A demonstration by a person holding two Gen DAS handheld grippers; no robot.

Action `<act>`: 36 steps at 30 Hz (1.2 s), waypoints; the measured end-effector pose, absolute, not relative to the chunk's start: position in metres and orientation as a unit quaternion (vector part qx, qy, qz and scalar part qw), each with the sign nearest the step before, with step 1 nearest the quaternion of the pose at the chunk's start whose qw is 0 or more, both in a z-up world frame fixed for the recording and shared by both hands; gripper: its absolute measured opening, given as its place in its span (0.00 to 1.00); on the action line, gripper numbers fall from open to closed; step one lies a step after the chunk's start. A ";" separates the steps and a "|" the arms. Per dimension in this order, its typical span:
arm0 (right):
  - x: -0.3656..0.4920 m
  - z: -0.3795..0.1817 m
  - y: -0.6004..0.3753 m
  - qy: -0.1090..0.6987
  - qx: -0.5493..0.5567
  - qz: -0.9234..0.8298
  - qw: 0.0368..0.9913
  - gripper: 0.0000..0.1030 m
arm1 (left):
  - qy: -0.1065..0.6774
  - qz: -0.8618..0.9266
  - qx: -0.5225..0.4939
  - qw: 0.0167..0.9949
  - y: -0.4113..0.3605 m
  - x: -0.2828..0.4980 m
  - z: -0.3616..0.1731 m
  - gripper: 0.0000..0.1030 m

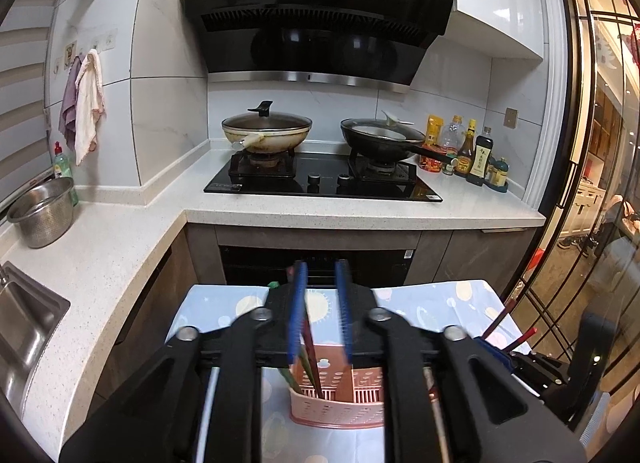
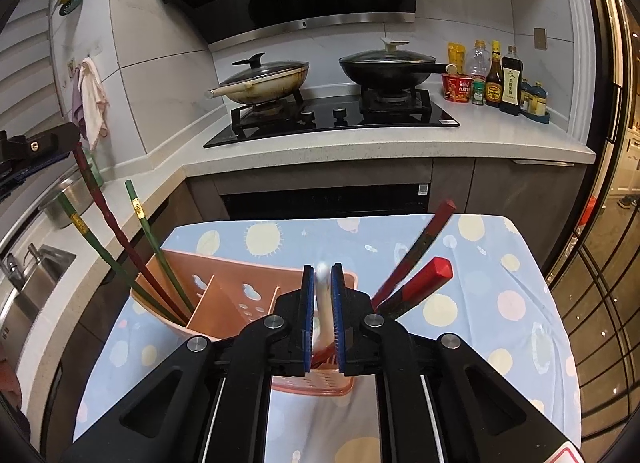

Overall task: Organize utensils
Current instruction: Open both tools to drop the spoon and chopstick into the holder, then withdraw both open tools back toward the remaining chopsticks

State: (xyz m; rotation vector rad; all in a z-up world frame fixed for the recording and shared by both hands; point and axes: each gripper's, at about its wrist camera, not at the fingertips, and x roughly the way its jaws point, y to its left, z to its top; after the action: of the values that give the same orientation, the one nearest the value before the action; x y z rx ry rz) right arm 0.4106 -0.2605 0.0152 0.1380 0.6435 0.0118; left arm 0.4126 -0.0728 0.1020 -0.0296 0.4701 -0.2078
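1. My right gripper [image 2: 323,269] has its blue pads closed narrow on a white handle [image 2: 322,303], which looks like a spoon's. The handle stands nearly upright between the jaws, with its lower end down inside the pink utensil holder [image 2: 224,275].

2. My left gripper [image 1: 321,267] has its jaws partly apart. A dark red chopstick [image 1: 310,347] runs up between them, lying against the left pad [image 1: 298,303], with a clear gap to the right pad. I judge it loose, not clamped. Its lower end sits in the holder's left compartment beside two green chopsticks [image 2: 150,239].

3. The holder stands on the patterned tablecloth [image 2: 480,263] of a small table. Two more red chopsticks [image 2: 416,263] lean out on its right side.

4. Risks, as I judge them:
   - The holder is light plastic. Pulling either tool away at a slant could drag it or tip it over.
   - The spoon handle is smooth. If I let go while it is tilted, it may flop against the divider or fall outside.
   - The loose red chopstick could catch on my left pad as I withdraw and lift out.

5. Both grippers point forward and downward over the holder, the right one steeper, and they are close together.
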 end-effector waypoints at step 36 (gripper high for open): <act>0.299 0.047 -0.249 0.289 0.075 0.028 0.954 0.10 | 0.249 -0.100 -0.008 0.963 -0.050 0.332 0.094 0.33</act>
State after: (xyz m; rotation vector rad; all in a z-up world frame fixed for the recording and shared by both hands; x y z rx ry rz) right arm 0.2995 -0.2493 0.0467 0.1526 0.5865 0.0578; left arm 0.3316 -0.0502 0.0942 -0.0168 0.5037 -0.2030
